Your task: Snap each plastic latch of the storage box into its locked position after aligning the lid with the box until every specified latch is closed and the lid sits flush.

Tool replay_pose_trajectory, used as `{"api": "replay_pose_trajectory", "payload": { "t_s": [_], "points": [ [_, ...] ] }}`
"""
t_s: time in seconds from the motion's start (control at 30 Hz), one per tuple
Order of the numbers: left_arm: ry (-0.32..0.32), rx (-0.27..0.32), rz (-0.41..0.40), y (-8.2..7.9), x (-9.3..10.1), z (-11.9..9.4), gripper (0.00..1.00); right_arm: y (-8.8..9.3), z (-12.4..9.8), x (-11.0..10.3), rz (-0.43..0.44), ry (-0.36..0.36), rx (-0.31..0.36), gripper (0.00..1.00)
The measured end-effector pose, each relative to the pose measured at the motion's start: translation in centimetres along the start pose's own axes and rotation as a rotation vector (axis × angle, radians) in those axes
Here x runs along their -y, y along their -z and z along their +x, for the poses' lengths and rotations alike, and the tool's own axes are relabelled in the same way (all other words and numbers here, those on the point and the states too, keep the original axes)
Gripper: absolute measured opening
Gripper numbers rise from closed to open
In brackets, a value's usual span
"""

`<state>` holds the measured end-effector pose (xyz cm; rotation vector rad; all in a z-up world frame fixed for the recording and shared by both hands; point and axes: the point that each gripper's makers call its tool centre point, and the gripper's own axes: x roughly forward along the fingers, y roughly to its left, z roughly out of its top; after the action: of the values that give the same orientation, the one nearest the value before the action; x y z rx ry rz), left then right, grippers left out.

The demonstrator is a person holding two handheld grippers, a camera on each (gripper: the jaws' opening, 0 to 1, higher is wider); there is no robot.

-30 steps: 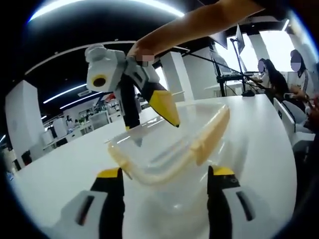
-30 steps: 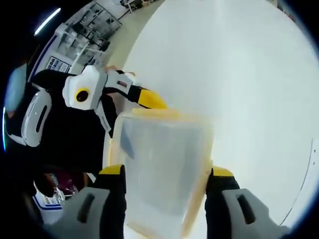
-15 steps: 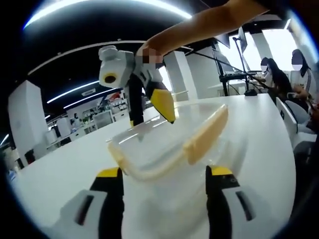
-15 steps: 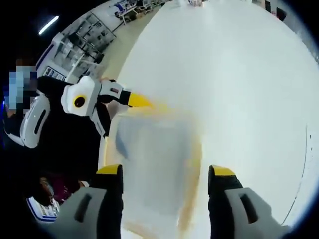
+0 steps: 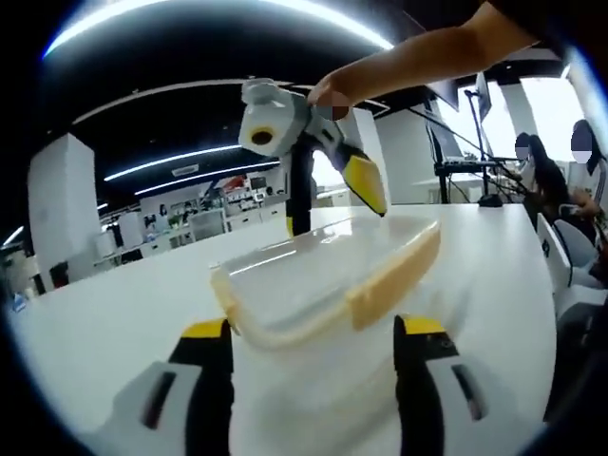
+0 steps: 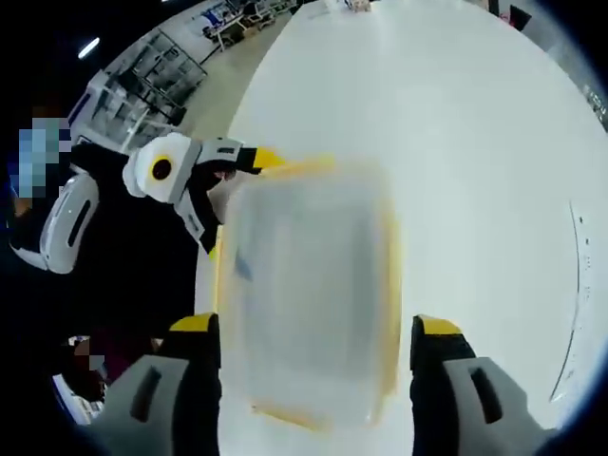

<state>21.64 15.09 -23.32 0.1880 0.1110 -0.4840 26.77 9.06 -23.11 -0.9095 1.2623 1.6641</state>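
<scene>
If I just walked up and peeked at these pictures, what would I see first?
A see-through storage box with a yellowish lid sits on the white table, right between the left claw tips. The right claw, white with a yellow tip, hangs just above the box's far edge, held by a person's hand. From above, in the right gripper view, the box looks blurry.

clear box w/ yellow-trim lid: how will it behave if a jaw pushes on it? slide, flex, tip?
The clear plastic storage box with the yellow-edged lid looks empty, so probably light and apt to slide on the smooth white table. Its thin see-through walls may flex. Low and wide, it seems unlikely to tip.
</scene>
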Motion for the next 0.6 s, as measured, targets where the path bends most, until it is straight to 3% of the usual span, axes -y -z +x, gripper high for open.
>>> {"api": "replay_pose_trajectory", "payload": {
  "t_s": [0.2,0.6],
  "points": [
    [-0.003,0.015,-0.010,-0.1,0.0,0.2,0.71,0.7,0.7,0.0,-0.017,0.022,-0.035,0.76],
    [-0.006,0.024,-0.023,-0.1,-0.1,0.5,0.71,0.7,0.0,1.0,-0.030,0.006,-0.097,0.71]
  ]
}}
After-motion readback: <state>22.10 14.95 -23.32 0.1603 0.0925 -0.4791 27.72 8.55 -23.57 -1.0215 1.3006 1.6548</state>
